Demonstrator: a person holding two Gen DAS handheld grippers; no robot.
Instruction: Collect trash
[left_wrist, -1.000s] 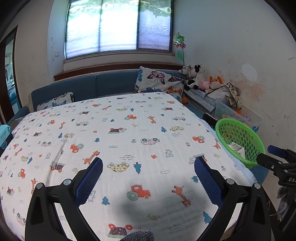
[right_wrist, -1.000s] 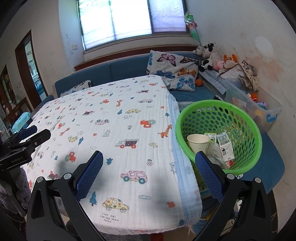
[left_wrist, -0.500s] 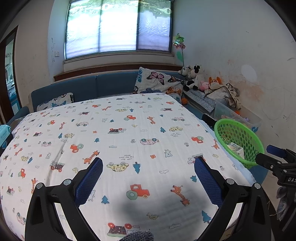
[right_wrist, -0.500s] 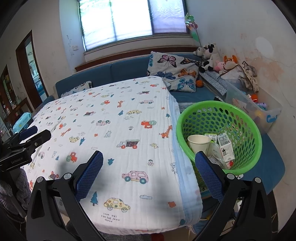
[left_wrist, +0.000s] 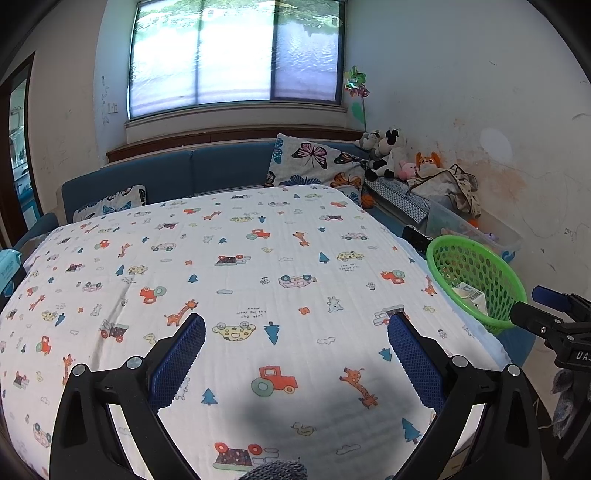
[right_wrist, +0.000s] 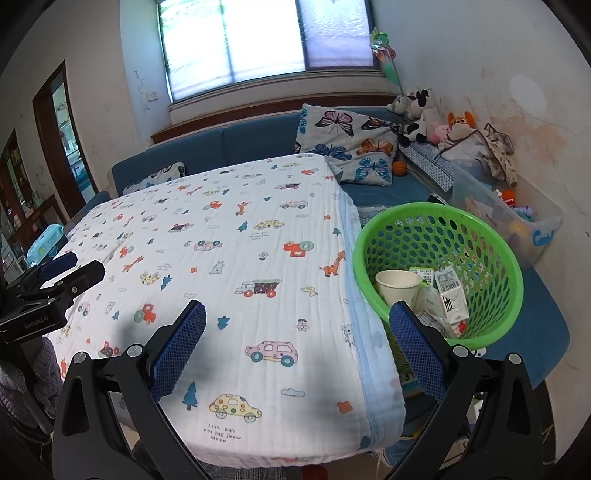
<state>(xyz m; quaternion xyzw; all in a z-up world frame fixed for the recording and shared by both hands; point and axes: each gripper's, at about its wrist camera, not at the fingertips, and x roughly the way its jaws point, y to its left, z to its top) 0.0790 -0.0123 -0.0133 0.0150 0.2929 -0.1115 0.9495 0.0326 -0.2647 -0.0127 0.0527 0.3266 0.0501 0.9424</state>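
Right now both my claws gape wide with nothing in them — my left claw (left_wrist: 295, 343) and right claw (right_wrist: 297, 328) above the printed cloth (right_wrist: 236, 258) on the counter. Beside its right edge, the green basket (right_wrist: 491, 243) holds 1 paper cup (right_wrist: 397, 284) and wrappers (right_wrist: 450, 295).

A round green plastic basket with a perforated wall (right_wrist: 439, 236) sits just beside the right edge of the cloth-covered counter, below its top and on a blue seat. It stands upright with its mouth open. Inside lies the trash: a white paper cup (right_wrist: 397, 286) tipped on its side with its mouth toward the counter, a small white carton with a barcode label (right_wrist: 452, 295) next to it, and crumpled clear wrapping (right_wrist: 430, 308) between and beneath them.
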